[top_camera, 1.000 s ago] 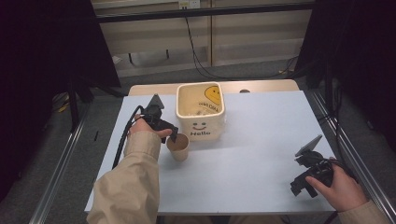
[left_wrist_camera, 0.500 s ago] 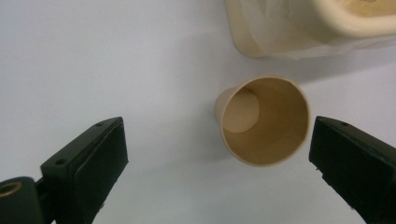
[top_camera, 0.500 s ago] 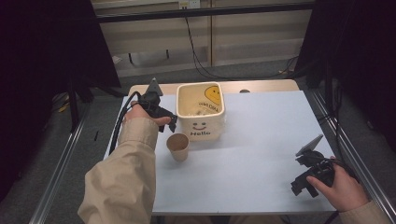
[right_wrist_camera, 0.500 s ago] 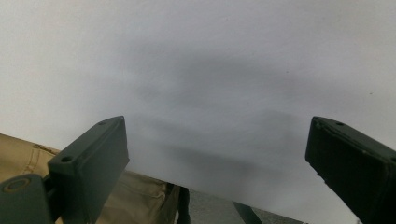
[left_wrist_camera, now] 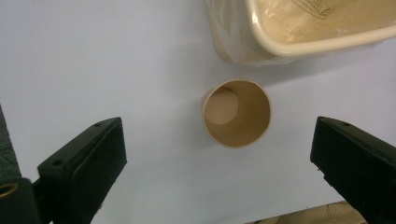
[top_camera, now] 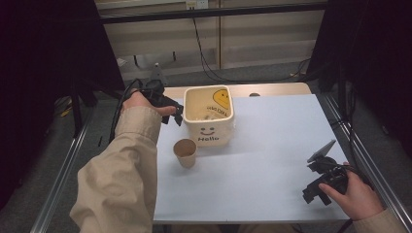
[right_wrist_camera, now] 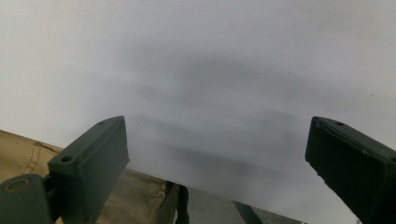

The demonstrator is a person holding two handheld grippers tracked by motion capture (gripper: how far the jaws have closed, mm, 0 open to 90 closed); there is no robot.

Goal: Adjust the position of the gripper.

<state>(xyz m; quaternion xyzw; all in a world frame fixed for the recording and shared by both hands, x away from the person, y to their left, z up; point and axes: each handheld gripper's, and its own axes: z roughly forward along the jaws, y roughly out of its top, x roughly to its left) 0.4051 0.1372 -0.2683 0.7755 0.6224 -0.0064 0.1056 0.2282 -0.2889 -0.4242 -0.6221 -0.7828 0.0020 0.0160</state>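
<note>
A brown paper cup (top_camera: 185, 152) stands upright and empty on the white table, just in front of a cream bin (top_camera: 209, 116) with a smiley face and "Hello" on it. My left gripper (top_camera: 175, 115) hovers beside the bin's left wall, above and beyond the cup. In the left gripper view the cup (left_wrist_camera: 236, 113) lies well below my left gripper (left_wrist_camera: 219, 172), whose jaws have just been opening, and nothing sits between them. My right gripper (top_camera: 312, 193) rests low at the table's near right corner, open and empty (right_wrist_camera: 217, 163).
The bin (left_wrist_camera: 299, 28) is lined with a clear bag and holds some scraps. The white table sheet (top_camera: 272, 160) runs to metal rails on both sides. A wooden strip and cables lie behind the bin. Tan cloth (right_wrist_camera: 140, 196) shows past the near edge.
My left gripper has risen from the cup and moved back beside the bin's left wall. The cup stays standing on the table. The right gripper has not moved.
</note>
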